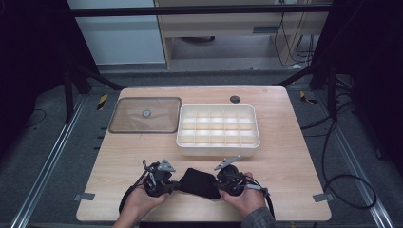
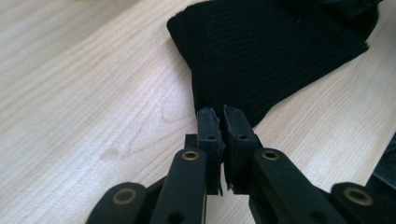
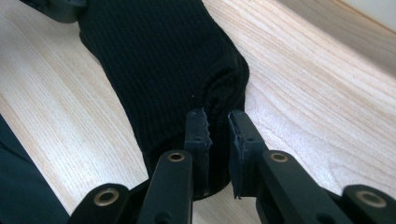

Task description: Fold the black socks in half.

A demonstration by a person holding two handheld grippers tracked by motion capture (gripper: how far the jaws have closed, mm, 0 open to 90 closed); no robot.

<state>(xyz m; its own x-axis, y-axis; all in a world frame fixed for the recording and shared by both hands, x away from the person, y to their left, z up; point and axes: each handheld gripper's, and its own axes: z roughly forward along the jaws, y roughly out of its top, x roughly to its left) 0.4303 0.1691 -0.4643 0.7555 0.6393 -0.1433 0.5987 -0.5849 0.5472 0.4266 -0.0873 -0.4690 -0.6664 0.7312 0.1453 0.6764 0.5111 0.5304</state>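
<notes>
The black sock point(image 1: 199, 183) lies nine-to-three on the counter point(image 1: 285, 185) — left hand-held gripper point(image 1: 173, 186) and right hand-held gripper point(image 1: 219, 186) each clamped on an end.

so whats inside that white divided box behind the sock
The white box shows rows of small compartments, and those in the high view look empty. Its front wall covers the bottoms of the nearest row. The clear lid lies beside it on the table.
</notes>
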